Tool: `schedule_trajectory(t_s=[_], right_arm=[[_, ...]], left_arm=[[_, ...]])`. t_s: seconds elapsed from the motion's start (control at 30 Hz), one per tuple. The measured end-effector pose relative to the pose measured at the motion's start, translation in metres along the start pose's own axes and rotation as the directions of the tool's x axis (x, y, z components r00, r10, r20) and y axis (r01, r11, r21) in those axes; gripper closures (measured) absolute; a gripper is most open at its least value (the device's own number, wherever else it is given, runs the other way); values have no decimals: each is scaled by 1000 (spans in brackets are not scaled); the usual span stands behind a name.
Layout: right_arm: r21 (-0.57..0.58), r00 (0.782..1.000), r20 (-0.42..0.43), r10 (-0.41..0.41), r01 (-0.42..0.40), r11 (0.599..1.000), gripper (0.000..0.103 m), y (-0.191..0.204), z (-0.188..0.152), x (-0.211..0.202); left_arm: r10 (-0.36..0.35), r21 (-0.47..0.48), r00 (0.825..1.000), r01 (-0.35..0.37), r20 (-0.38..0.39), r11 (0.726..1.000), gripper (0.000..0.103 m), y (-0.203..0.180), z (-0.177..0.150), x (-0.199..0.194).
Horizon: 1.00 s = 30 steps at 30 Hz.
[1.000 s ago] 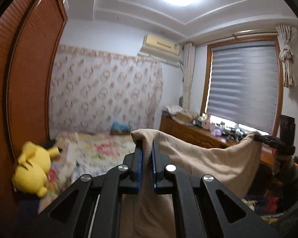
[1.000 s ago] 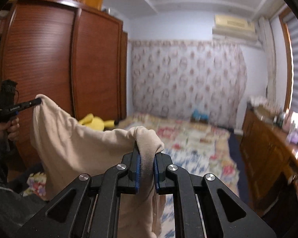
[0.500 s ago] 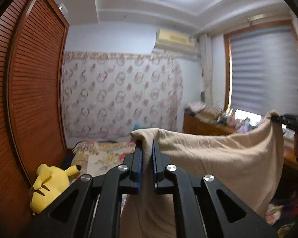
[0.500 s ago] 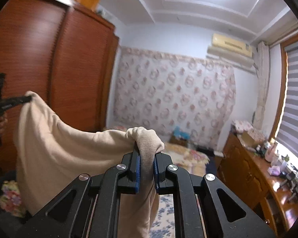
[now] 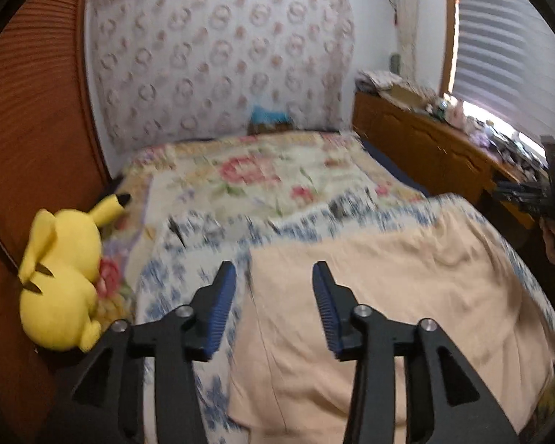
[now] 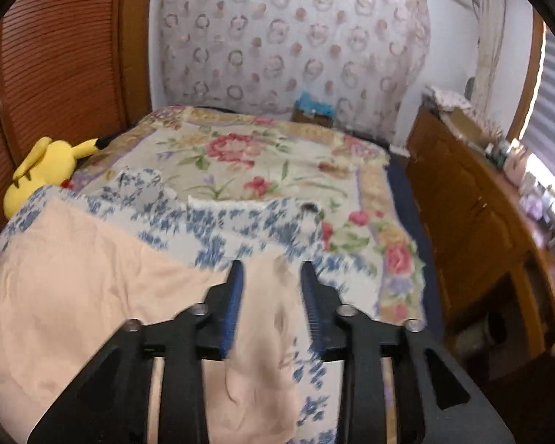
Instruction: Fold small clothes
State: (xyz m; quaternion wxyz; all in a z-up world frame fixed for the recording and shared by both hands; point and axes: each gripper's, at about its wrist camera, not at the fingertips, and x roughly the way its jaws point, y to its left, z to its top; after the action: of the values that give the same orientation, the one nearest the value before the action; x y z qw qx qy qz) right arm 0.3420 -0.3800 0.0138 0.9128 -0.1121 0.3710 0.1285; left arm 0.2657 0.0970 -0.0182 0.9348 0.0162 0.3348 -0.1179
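Beige garment (image 5: pixel 388 296) lies spread flat on the near end of the bed (image 5: pixel 262 170), on top of a blue-and-white floral cloth (image 5: pixel 188 259) that covers the bed's near half; beyond that cloth the bed shows a floral quilt (image 6: pixel 240 155) with pink flowers. Left gripper (image 5: pixel 273 277) has just been opening, jaws now apart with blue pads clear of the fabric; the garment's left edge sits below the gap, not pinched. Right gripper (image 6: pixel 272 273) has likewise just been opening, jaws apart; the garment's right corner (image 6: pixel 270 333) lies loose and rumpled between and below the fingers, pads not pressing it. In the left wrist view the right gripper shows blurred at the bed's right side (image 5: pixel 529 192). Yellow plush toy (image 5: pixel 59 281) sits at the bed's left side against the brown louvred wardrobe (image 5: pixel 29 111). Patterned wall hanging (image 6: pixel 292 37) behind the head of the bed, small blue item (image 6: pixel 314 101) at its foot near the head of the bed. Wooden dresser (image 6: pixel 462 203) runs along the bed's right side, cluttered on top, under a window with a grey blind (image 5: pixel 510 37). Both views motion-blurred
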Motion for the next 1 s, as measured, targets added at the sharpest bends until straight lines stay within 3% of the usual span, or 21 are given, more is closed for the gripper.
schedule_trajectory(t_s=[0.07, 0.2, 0.37, 0.53, 0.73, 1.0], right_arm=[[-4, 1000, -8, 10, -10, 1000, 62, -2, -16, -3], [8, 997, -36, 67, -66, 998, 59, -5, -47, -19], [28, 992, -73, 106, -104, 994, 60, -4, -85, -31], [58, 982, -89, 164, -160, 985, 60, 0, -131, -56], [62, 976, -127, 177, -170, 983, 60, 0, -178, -77], [84, 976, -133, 172, -162, 983, 60, 0, -194, -80]], left_arm=[[-24, 7, 1000, 24, -20, 1000, 45, -8, -15, -3], [-64, 5, 997, 65, -52, 998, 45, -21, -43, -11], [-66, -29, 992, 63, -106, 998, 45, -27, -74, -11], [-37, -3, 987, 37, -155, 999, 45, -34, -106, -11], [-18, -9, 981, 16, -191, 1000, 45, -33, -122, -3], [13, 28, 979, -7, -201, 1000, 44, -39, -130, 2]])
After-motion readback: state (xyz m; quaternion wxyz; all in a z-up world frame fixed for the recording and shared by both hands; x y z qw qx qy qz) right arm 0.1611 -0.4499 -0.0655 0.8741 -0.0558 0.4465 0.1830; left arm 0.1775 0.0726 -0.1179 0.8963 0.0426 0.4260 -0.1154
